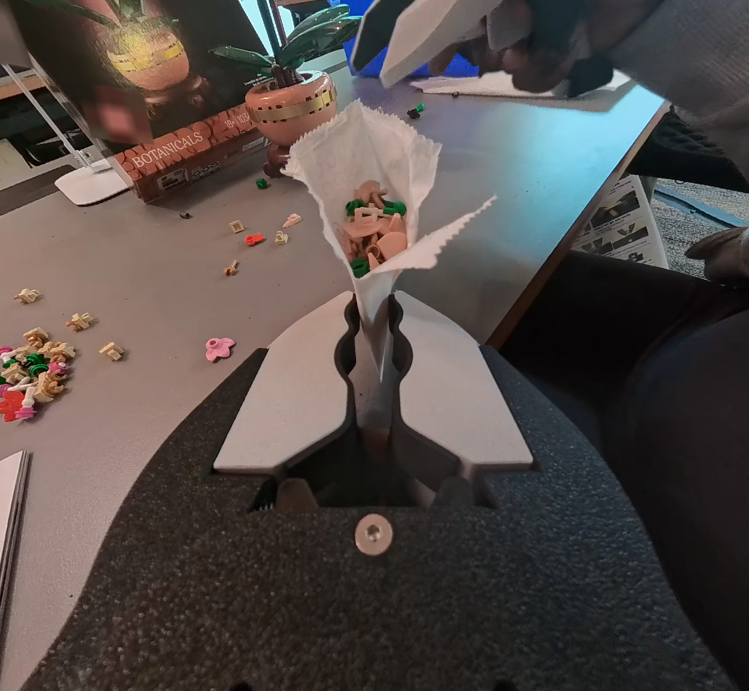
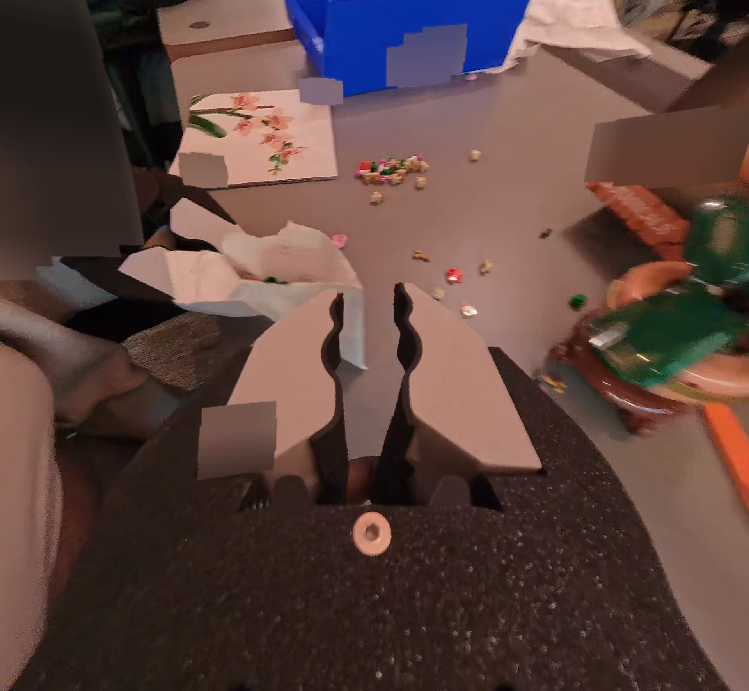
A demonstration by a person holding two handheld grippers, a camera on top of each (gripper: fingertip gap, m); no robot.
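Left tongs [image 1: 373,307] pinching the lower corner of a torn white paper bag [image 1: 364,169] of small plastic bricks [image 1: 373,230]; right tongs [image 2: 368,299] spread, empty, beside it; tilting risks spillage onto the grey table [image 1: 162,266].

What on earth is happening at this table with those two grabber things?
A person holds a two-finger gripper in each hand. The left gripper is shut on a torn-open white paper bag, held upright with small tan and green toy bricks inside. The right gripper is open and holds nothing, close beside the bag. More loose bricks lie scattered on the grey table, near a brick-built potted plant and a blue bin.
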